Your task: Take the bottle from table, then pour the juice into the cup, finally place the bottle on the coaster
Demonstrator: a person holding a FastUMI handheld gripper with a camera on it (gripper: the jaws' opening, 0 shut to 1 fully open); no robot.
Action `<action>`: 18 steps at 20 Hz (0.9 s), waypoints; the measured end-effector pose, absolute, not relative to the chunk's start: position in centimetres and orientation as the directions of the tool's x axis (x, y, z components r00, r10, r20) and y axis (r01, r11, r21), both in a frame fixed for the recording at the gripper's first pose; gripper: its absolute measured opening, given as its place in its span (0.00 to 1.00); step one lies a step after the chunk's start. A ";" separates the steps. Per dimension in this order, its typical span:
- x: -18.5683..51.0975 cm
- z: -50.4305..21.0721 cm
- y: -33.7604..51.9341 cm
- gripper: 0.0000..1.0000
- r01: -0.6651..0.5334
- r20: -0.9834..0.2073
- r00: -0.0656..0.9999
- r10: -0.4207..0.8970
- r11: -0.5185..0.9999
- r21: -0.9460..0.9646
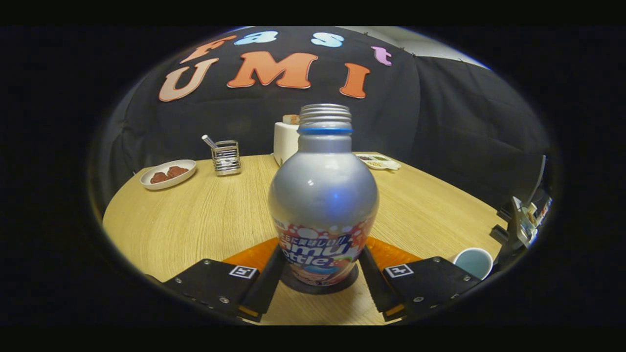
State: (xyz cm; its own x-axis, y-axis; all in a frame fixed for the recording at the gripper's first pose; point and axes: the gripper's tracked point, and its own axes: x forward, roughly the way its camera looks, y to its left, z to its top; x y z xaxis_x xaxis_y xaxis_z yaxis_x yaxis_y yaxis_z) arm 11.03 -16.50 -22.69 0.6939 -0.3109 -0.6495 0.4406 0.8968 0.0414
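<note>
Standing upright on the coaster [320, 286] at twelve o'clock, the bottle [323, 205] sits between the gripper [320, 278] fingers, which flank its base; whether they press it I cannot tell.

A count of the round wooden table [205, 215]: 1 silver bottle [323, 195], uncapped, standing upright on 1 dark coaster [318, 286] between the 2 fingers of 1 gripper [320, 278], both fingers against its sides. Off to the side sits 1 cup [473, 261]. Beyond the bottle stand 1 white plate [168, 174] holding 2 brown pieces of food [167, 174], 1 wire holder [226, 157] with 1 utensil [209, 142] in it, 1 white container [285, 142], and 1 small tray [378, 161].
</note>
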 end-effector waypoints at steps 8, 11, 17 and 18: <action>9.8 -23.0 -16.0 0.96 0.434 -0.659 0.694 -0.291 0.899 0.060; 9.1 -22.4 -15.9 0.97 0.431 -0.653 0.695 -0.300 0.901 0.044; 6.8 -19.5 -15.2 0.97 0.425 -0.598 0.728 -0.337 0.905 0.008; 6.4 -18.8 -14.6 0.97 0.415 -0.587 0.738 -0.333 0.910 0.006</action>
State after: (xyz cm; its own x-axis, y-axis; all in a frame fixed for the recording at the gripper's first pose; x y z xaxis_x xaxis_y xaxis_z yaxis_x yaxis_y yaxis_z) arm 6.40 -14.64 -18.82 0.7382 -0.3325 -0.5870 0.4150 0.9098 0.0065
